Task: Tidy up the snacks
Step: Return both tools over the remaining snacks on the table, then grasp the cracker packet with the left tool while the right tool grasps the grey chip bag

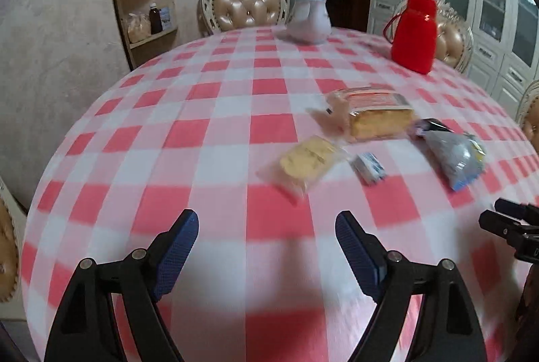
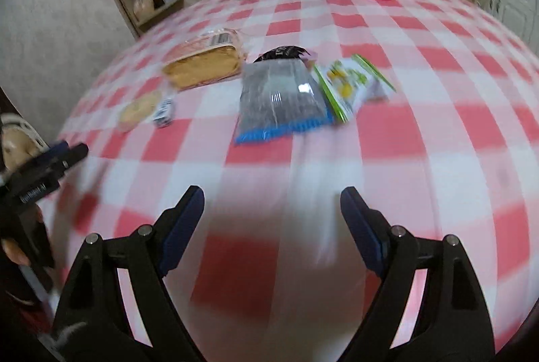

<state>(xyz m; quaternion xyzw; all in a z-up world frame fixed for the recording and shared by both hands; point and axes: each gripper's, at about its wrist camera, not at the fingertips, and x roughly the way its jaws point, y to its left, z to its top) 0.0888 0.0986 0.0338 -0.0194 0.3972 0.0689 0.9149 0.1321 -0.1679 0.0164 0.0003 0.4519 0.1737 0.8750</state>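
While both the left tool (image 1: 266, 223) and the right tool (image 2: 272, 201) hang wide open and empty over the near edge of the worktop (image 1: 175, 112), I judge I'm still approaching the snacks (image 2: 283, 95) scattered mid-worktop, so next I pick one packet.

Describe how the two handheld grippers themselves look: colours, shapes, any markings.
Both look alike. The left gripper and right gripper each have black angular plastic arms with silver pivot pins, ending in two tapered fingers faced with dark blue textured pads. Seen from the right wrist camera, the left gripper's black body carries small white lettering, too blurred to read.
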